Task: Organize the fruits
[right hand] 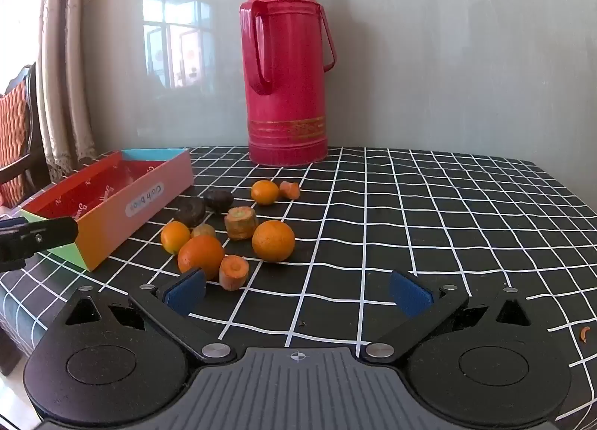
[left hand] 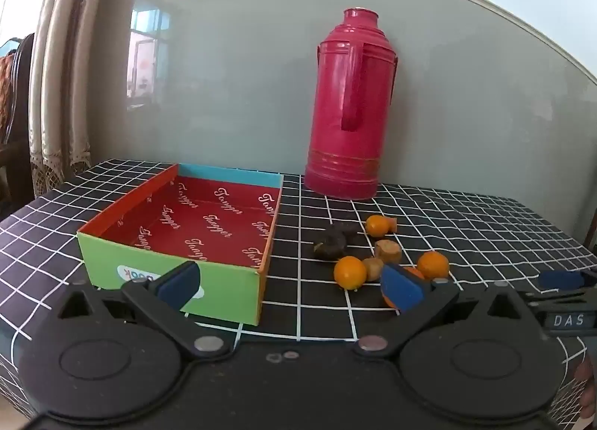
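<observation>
Checked tablecloth [right hand: 410, 206] — red thermos [right hand: 287, 68] behind fruit [right hand: 273, 241], box [right hand: 112, 202] beside.

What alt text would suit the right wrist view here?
The open right gripper hovers over a black grid tablecloth, empty, just short of a cluster of oranges and carrot pieces. An empty red-lined box sits left of them; a red thermos stands behind.
</observation>
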`<action>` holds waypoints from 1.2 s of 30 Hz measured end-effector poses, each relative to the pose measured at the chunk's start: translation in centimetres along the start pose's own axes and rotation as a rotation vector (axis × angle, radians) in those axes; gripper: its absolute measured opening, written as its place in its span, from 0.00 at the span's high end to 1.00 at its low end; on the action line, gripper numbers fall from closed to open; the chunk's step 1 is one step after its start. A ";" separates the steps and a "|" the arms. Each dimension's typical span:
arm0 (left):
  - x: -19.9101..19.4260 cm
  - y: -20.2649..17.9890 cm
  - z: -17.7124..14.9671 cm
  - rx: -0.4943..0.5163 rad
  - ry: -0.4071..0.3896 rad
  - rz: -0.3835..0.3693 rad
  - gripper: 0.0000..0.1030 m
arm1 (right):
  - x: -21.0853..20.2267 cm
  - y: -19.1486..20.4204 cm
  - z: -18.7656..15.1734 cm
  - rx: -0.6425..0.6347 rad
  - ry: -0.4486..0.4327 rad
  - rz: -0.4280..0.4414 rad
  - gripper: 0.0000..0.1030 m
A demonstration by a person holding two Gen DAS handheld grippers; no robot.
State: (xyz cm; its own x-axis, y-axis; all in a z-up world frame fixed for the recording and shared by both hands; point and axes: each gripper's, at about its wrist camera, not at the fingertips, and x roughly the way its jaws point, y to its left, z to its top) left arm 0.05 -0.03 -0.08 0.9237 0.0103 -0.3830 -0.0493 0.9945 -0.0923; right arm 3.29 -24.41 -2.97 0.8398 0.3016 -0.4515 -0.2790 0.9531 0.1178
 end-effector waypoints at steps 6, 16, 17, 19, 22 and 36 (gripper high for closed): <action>0.6 -0.9 -0.1 0.043 0.000 0.020 0.05 | -0.2 -0.1 0.0 -0.004 -0.003 -0.002 0.00; 0.5 -0.5 -0.4 0.032 0.057 0.044 0.05 | -0.2 0.0 0.0 -0.002 -0.004 0.002 0.00; 0.5 -0.5 -0.5 0.032 0.057 0.045 0.05 | -0.2 0.0 0.0 -0.003 -0.004 0.001 0.00; 0.4 -0.4 -0.5 0.032 0.050 0.047 0.06 | -0.2 0.0 0.0 -0.002 -0.003 0.000 0.00; 0.5 -0.3 -0.5 0.031 0.053 0.044 0.06 | -0.1 -0.1 0.1 0.000 -0.002 -0.002 0.00; 0.5 -0.7 -0.4 0.044 0.053 0.047 0.05 | -0.1 -0.1 0.1 -0.003 0.000 -0.002 0.00</action>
State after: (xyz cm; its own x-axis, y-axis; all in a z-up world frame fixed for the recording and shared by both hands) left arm 0.44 -0.76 -0.55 0.8993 0.0522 -0.4342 -0.0737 0.9967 -0.0328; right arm 3.32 -24.57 -2.86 0.8405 0.2996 -0.4514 -0.2784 0.9536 0.1146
